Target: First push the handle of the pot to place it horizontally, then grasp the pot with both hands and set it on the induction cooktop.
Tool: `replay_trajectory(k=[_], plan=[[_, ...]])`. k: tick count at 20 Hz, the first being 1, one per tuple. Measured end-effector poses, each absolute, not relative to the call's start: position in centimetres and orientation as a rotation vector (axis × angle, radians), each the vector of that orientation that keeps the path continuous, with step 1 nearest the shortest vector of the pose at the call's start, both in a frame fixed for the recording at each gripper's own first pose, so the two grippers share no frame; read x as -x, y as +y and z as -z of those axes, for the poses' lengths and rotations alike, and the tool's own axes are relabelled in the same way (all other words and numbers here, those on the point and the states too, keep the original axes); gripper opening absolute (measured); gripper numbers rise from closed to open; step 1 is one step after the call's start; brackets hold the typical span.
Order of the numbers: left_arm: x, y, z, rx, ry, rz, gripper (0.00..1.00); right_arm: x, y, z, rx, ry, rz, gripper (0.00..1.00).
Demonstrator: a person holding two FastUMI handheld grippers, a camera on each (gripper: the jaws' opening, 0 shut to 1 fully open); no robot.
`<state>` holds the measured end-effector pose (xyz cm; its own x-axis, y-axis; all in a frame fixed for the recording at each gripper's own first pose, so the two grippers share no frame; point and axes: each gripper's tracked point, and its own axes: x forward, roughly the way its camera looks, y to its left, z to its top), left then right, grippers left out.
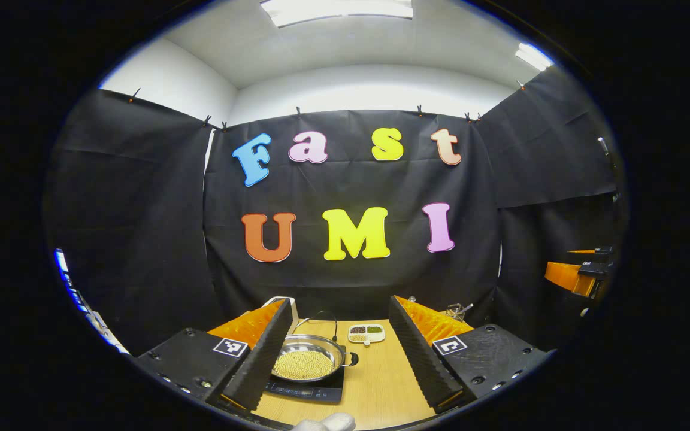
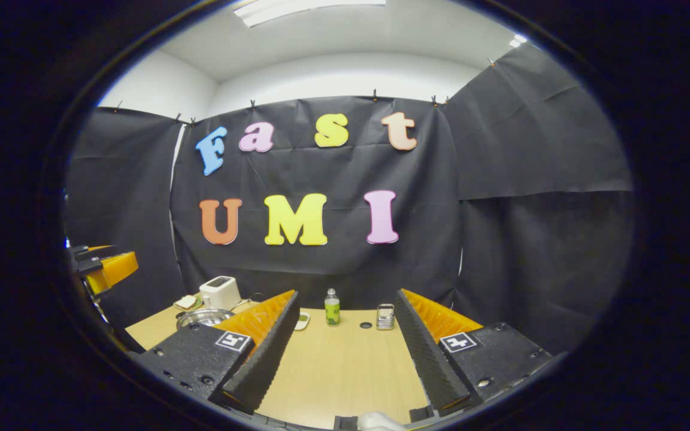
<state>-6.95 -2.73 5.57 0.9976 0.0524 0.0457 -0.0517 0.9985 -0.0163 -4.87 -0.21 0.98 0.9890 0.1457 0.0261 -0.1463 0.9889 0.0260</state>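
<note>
Recording booth, black cloth walls [image 2: 530, 149]; wooden table [image 2: 345, 365], toaster [image 2: 220, 292]

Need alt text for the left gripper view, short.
A steel pot of yellowish grains sits on a black induction cooktop on a wooden table, seen between the open left gripper fingers, which touch nothing. Behind the pot lies a small divided dish; the other gripper shows at the right edge.

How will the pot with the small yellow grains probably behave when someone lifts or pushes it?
The pot looks like thin shiny metal, so it is probably stiff and rather slippery against the fingers. It is shallow and wide, so it should not tip easily, but the loose grains may slide or spill if it tilts. On the smooth cooktop it would likely slide when pushed.
</note>
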Motion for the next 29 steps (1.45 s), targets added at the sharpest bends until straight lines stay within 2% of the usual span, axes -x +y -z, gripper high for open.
replay_trajectory(k=[9,29], plan=[[7.3,-4.5,-5.4,0.005,-0.047,-0.025,0.96,5.4,-0.8,-0.4,-0.03,-0.034,-0.14,1.0],[7.0,-3.7,-5.5,-0.015,-0.036,-0.066,0.96,3.8,-0.6,0.0,-0.032,-0.018,-0.167,1.0]])
